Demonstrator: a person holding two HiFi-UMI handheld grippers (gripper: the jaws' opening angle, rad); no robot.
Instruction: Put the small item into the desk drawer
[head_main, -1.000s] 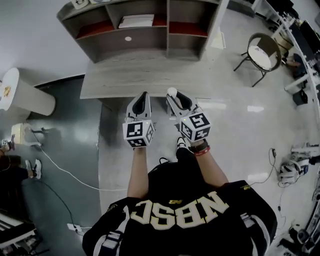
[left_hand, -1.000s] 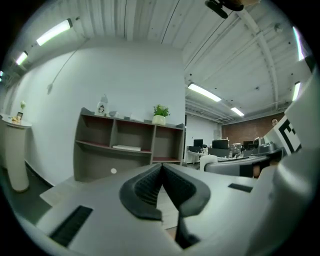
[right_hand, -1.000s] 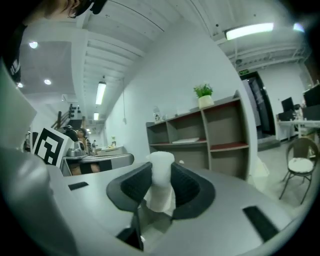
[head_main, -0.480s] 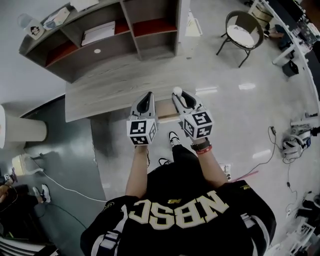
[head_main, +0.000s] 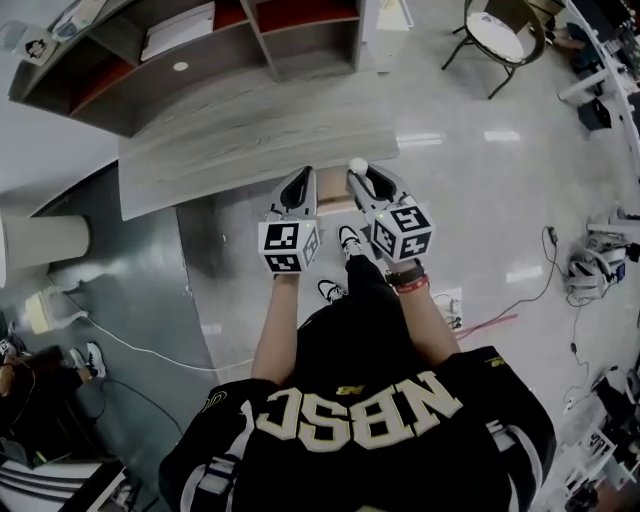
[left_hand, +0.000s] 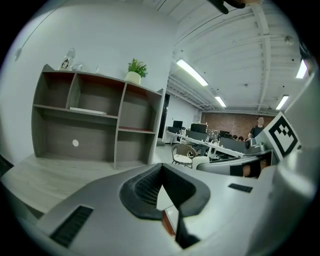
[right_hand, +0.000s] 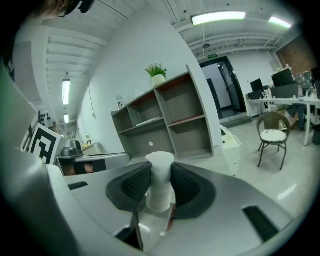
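The small white item (right_hand: 160, 162), a short, round-topped cylinder, stands upright between the jaws of the right gripper (right_hand: 160, 182). Both dark ribbed pads press against its sides, so that gripper is clamped on it. In the head view the item sits at the near edge of the desk (head_main: 230, 140), close to that edge's right-hand corner; whether it is above or level with the top cannot be told. The left gripper (left_hand: 161, 172) is just beside the right one, apart from it, at the same near edge, its jaws closed together at the tips with nothing between them. At the desk's far edge stands an open shelf unit (head_main: 250, 50), and a chair (head_main: 497, 35) is off past the right end.
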